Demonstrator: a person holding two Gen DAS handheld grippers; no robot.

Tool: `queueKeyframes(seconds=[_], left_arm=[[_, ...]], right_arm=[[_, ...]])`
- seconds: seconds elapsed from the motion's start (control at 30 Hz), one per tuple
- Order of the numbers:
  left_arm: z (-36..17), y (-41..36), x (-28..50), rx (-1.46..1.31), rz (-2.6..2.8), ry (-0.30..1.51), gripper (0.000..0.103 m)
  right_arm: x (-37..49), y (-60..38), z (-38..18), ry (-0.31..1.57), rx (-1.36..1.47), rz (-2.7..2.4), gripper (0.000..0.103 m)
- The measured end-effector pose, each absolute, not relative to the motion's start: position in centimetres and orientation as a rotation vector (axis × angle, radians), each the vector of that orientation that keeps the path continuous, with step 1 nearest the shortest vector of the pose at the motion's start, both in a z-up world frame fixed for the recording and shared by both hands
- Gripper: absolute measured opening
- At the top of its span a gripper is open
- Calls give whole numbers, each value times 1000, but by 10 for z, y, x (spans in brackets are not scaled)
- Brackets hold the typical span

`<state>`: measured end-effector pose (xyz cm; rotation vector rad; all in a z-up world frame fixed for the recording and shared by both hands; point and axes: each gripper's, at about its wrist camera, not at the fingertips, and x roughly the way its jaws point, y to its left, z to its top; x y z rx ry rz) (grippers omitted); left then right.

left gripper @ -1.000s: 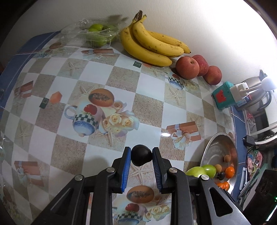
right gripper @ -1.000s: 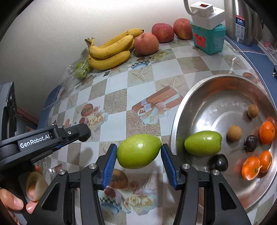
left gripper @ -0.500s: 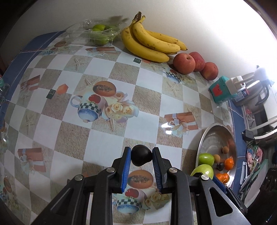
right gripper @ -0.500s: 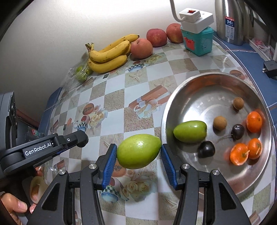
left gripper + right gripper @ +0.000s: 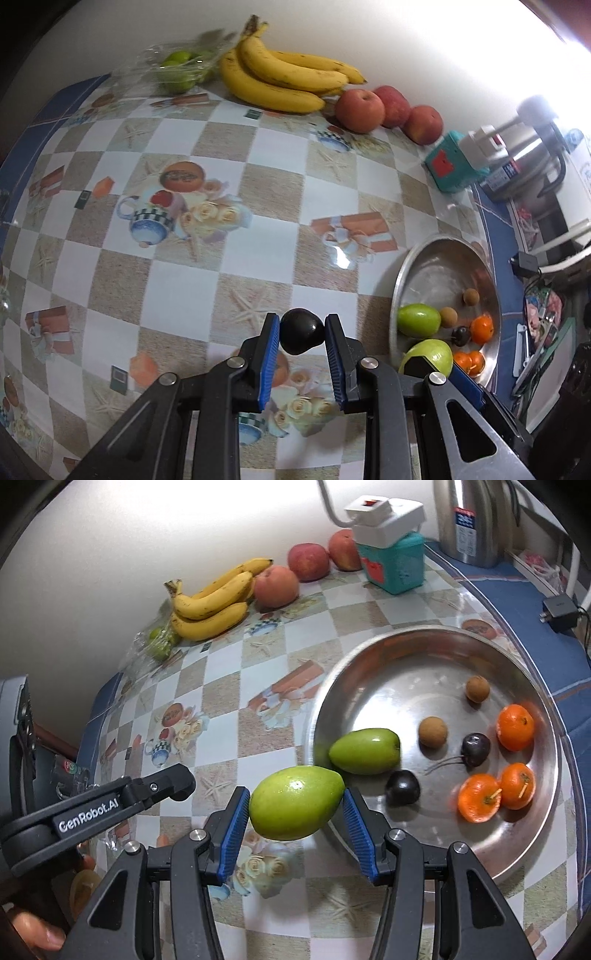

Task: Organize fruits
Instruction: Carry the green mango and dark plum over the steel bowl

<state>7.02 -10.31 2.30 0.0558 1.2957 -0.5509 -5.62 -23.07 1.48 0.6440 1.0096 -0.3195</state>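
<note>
My left gripper (image 5: 302, 332) is clenched on a small dark plum (image 5: 301, 331), its blue pads pressing both sides, and the fruit hangs clear above the worktop (image 5: 258, 192) with its checked, printed cloth. My right gripper (image 5: 295, 805) is clamped on a large green fruit (image 5: 295, 802), mango-shaped, held off the cloth just beside the near rim of the steel bowl (image 5: 546, 716). From the left camera I can see that same green fruit (image 5: 430, 355) low at the right, next to the bowl (image 5: 406, 266).

Inside the bowl I count a second green fruit (image 5: 365, 751) by the near-left wall, another dark plum (image 5: 402, 787) just beside it, a dark cherry with a stem (image 5: 475, 749), two brown longans (image 5: 433, 732), well apart from each other, and three tangerines (image 5: 515, 722) along the right side, two of them touching.

Along the wall at the back lie a bunch of bananas (image 5: 284, 79), three red apples (image 5: 360, 110) in a row to their right, and a clear plastic pack of green fruit (image 5: 177, 68) to their left. Farther right stand a teal box (image 5: 393, 563) with a white power strip (image 5: 384, 515) on top, and a steel kettle (image 5: 472, 520) behind it. At the lower left of the right camera, my hand's fingers (image 5: 33, 932) show beneath the left gripper's black arm.
</note>
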Motion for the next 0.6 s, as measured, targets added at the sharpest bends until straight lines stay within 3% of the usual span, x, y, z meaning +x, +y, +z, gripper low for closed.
queueKeyframes(seconds=[0.6], left_arm=[[29,-165,29,161,-738,1245,27]], right_arm=[[-108,-311,20,894,786,-525,54]])
